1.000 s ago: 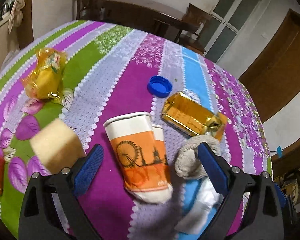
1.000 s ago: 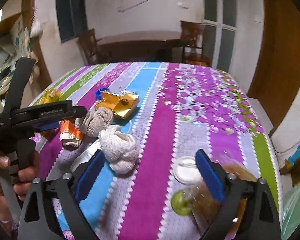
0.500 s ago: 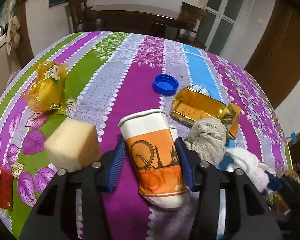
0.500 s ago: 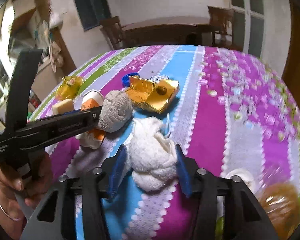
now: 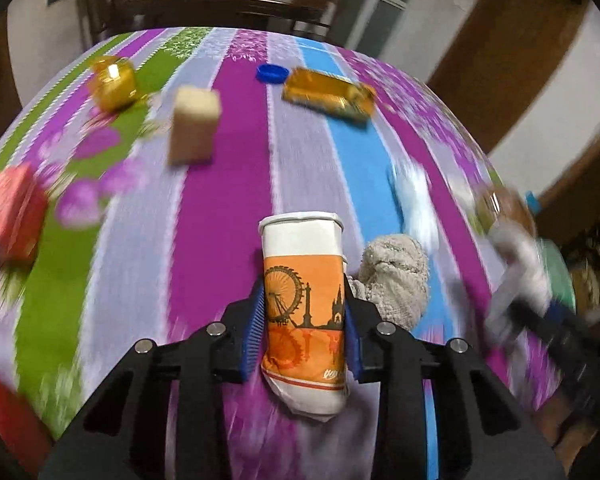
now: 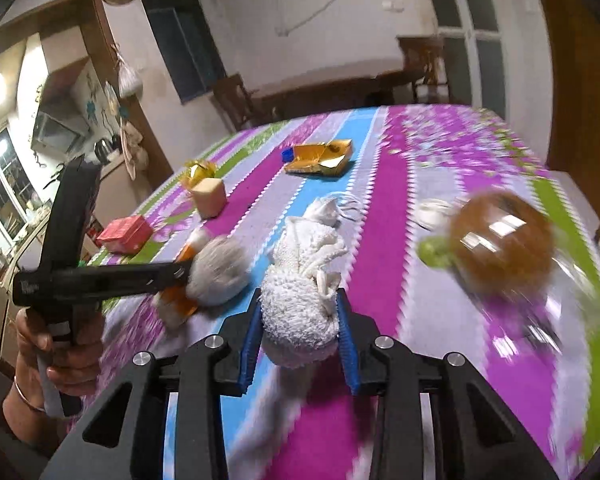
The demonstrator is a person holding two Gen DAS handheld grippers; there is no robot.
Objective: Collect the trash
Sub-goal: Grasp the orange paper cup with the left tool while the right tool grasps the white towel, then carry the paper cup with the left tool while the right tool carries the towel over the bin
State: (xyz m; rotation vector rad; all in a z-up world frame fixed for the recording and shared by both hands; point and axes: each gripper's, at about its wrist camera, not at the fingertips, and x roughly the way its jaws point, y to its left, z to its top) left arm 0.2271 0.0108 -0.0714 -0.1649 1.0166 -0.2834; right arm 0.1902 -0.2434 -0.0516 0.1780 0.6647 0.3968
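Note:
A squashed white and orange paper cup point(image 5: 302, 256) sits between the blue pads of my left gripper point(image 5: 304, 320), whose jaws are closing and press on its sides. A grey cloth ball point(image 5: 396, 276) clings to the cup's right side. In the right wrist view, my right gripper point(image 6: 300, 320) is closing on a white cloth wad point(image 6: 300, 280), and its pads squeeze the wad. The left gripper's body, held in a person's hand point(image 6: 60, 356), shows at the left of that view with the grey ball point(image 6: 216, 276) at its tip. Both views are blurred by motion.
On the striped tablecloth point(image 5: 220, 200) lie a gold box point(image 5: 328, 94), a blue cap point(image 5: 271, 73), a yellow sponge block point(image 5: 194, 124), a gold wrapper point(image 5: 114, 82) and a red box point(image 5: 8, 212). A bottle of brown liquid point(image 6: 500, 240) lies right of the white wad.
Both grippers went from wide open to closed, the left onto the paper cup and the right onto the white wad. Both have since pulled back toward the near side, taking these things along.

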